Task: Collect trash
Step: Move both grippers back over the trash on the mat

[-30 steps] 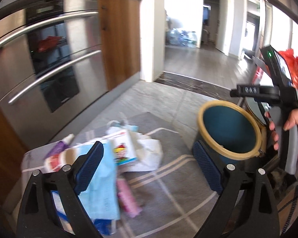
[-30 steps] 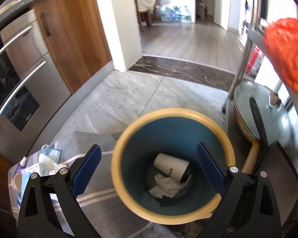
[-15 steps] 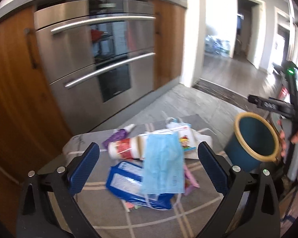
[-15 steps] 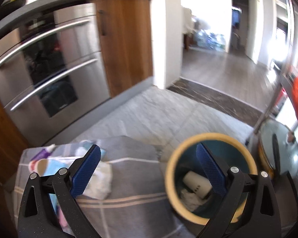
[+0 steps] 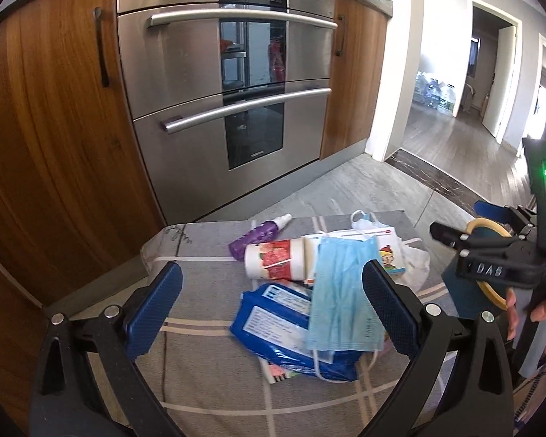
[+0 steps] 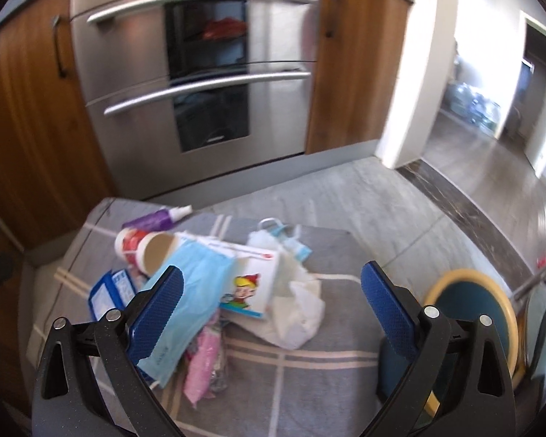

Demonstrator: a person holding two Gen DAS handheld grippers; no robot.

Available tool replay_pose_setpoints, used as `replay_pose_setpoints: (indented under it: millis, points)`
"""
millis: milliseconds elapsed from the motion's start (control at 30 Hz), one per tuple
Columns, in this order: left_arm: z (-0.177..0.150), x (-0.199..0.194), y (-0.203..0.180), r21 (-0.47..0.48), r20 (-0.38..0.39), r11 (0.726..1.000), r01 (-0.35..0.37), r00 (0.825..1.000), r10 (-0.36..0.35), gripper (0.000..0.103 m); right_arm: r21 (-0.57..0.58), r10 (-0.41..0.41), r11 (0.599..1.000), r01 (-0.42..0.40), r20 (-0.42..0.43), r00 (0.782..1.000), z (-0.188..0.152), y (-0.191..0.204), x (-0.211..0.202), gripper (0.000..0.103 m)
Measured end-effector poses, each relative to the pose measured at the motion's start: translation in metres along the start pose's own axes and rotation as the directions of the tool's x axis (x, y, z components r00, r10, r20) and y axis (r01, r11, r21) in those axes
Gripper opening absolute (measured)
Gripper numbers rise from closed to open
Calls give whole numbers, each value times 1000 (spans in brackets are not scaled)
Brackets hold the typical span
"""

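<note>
Now both grippers face the trash heap on the grey striped mat (image 5: 207, 393), where a second ago the right one looked straight down into the yellow-rimmed teal bin (image 6: 469, 302). That suggests a drop is done and the next pick begins. The left gripper (image 5: 271, 309) gapes wide and empty, the pale blue pleated face mask (image 5: 340, 291) just ahead between its jaws. The right gripper (image 6: 271, 309) is equally wide and empty, the bin beyond its right finger.

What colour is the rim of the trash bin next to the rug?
Yellow, around a teal-blue bin; it shows best in the right wrist view.
</note>
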State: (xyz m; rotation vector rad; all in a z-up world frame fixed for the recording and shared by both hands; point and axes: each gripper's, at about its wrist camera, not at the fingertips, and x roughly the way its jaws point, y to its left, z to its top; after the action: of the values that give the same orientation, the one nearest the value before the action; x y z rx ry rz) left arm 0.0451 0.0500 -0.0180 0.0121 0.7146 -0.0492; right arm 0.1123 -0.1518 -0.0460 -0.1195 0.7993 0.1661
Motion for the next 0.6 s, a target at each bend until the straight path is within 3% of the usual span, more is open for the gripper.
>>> replay_pose_setpoints:
  millis: [300, 400, 600]
  points:
    - [2, 4, 21, -11, 12, 997, -71, 997, 71, 98, -26, 51, 998, -53, -73, 996, -5, 20, 22, 97]
    - [3, 5, 28, -47, 2, 995, -89, 996, 89, 98, 2, 95, 995, -96, -139, 986, -16, 26, 36, 97]
    - [7, 11, 28, -67, -12, 992, -104, 995, 103, 98, -2, 87, 996, -89, -220, 972, -30, 42, 69, 91]
